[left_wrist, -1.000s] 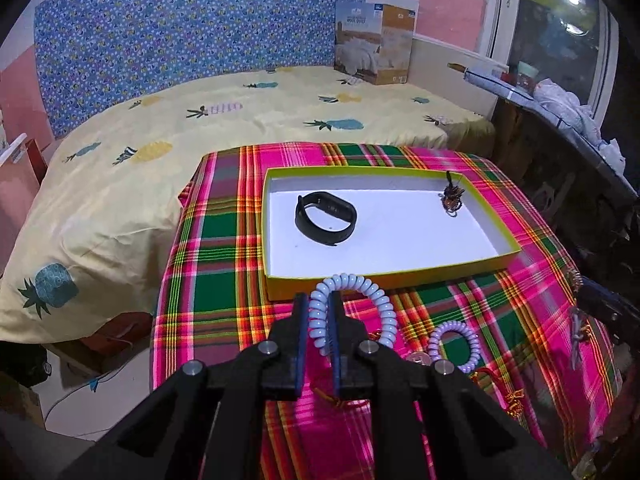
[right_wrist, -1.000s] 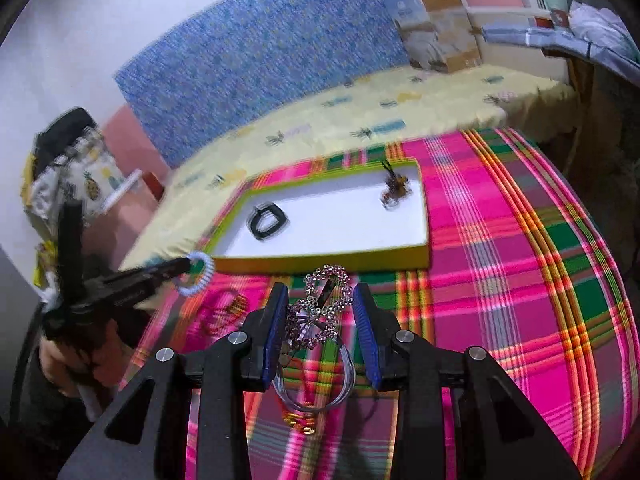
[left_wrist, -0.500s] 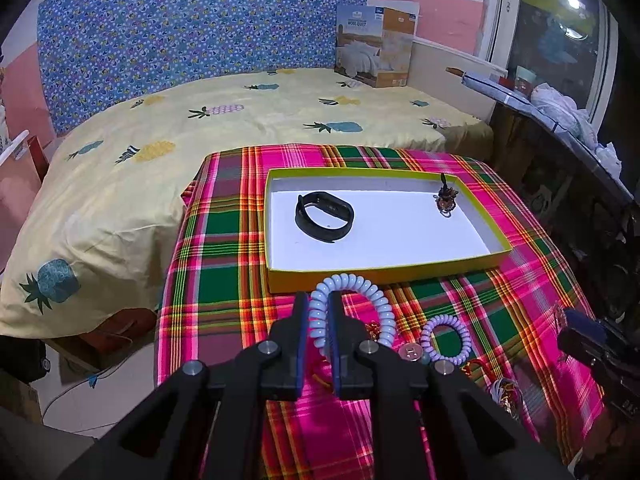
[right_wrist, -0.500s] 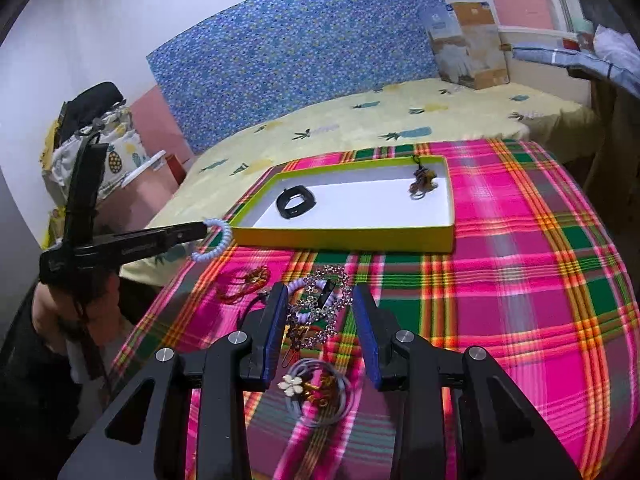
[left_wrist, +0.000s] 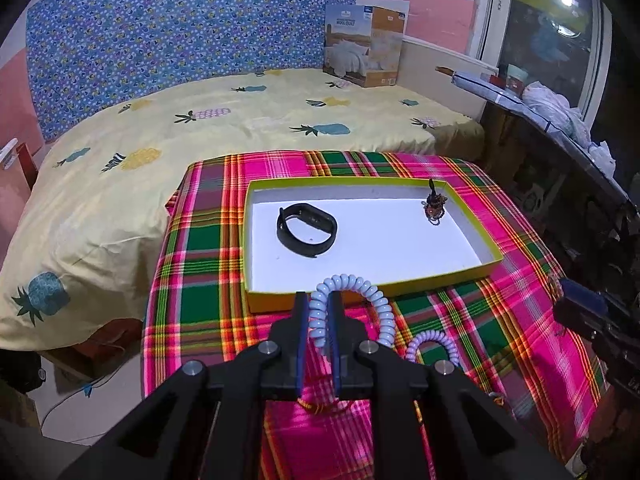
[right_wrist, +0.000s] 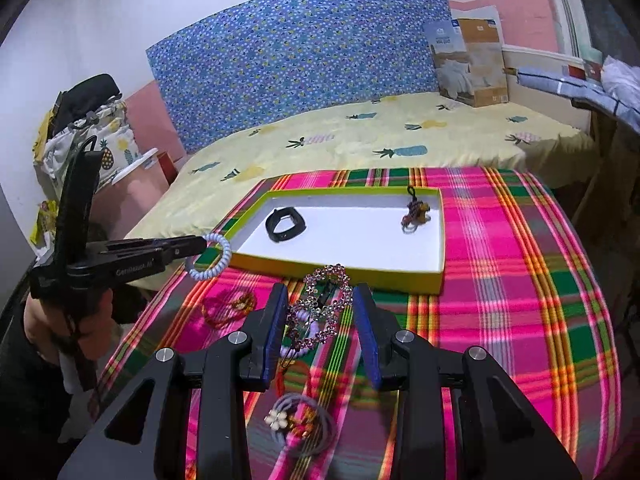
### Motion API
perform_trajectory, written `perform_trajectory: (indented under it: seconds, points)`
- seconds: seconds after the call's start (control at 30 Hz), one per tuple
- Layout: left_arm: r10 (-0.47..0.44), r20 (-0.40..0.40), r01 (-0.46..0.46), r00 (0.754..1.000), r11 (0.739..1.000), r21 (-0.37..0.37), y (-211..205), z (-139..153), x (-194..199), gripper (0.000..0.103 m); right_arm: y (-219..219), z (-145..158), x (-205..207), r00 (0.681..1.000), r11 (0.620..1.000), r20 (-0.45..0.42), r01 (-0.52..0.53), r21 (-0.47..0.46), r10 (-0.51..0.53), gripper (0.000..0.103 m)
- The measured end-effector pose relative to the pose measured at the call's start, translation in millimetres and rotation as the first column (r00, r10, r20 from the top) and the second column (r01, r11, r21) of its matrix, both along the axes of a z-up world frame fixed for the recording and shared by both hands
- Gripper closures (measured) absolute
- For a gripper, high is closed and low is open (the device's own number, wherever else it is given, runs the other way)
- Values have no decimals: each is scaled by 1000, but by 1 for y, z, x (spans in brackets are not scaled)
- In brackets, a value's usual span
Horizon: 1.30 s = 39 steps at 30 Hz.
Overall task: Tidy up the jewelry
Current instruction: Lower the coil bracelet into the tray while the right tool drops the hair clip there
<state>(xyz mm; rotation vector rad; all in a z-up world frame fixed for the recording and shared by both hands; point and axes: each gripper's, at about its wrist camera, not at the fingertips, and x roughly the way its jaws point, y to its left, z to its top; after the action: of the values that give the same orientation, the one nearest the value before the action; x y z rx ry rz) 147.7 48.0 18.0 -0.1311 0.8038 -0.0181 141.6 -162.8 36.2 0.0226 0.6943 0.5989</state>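
My left gripper [left_wrist: 319, 311] is shut on a pale blue spiral hair tie [left_wrist: 360, 292], held just before the near rim of the yellow-edged white tray [left_wrist: 490, 266]; it also shows in the right wrist view [right_wrist: 200, 245] with the tie [right_wrist: 216, 260]. In the tray lie a black wristband [left_wrist: 307, 230] and a beaded charm [left_wrist: 434, 206]. My right gripper [right_wrist: 320, 312] is shut on a rhinestone hair clip [right_wrist: 322, 306], above the plaid cloth [right_wrist: 500, 280], short of the tray [right_wrist: 400, 274].
On the cloth near me lie a lilac spiral tie [left_wrist: 432, 344], a red-orange bracelet [right_wrist: 228, 308] and a flower hair tie [right_wrist: 296, 420]. A pineapple-print bed [left_wrist: 200, 128] lies behind the table. A cluttered shelf [left_wrist: 552, 104] stands at right.
Both grippers kept hold of their items. The left gripper drew slightly nearer the tray's near rim. The right gripper pulled back and steadied, facing the tray.
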Motion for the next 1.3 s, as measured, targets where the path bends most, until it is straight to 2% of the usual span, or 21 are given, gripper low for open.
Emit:
perform_trajectory:
  seconds: [0.4, 0.73, 1.0, 1.17, 1.3]
  points:
    - [-2, -30, 2, 1000, 1000, -8, 0, -8, 42, 93, 10, -4, 64, 1000, 997, -14, 12, -80, -14, 69]
    - [-26, -81, 23, 996, 999, -37, -6, -24, 70, 93, 15, -30, 119, 996, 987, -70, 39, -154, -50, 69]
    - [-45, -143, 42, 989, 999, -25, -16, -43, 88, 93, 21, -54, 144, 989, 974, -130, 43, -222, -73, 68]
    - [-15, -173, 15, 985, 1000, 0, -11, -54, 98, 93, 22, -64, 150, 984, 965, -152, 48, -258, -89, 68]
    - [19, -168, -15, 986, 1000, 25, -3, -56, 101, 93, 23, -64, 152, 984, 961, -149, 51, -271, -94, 68]
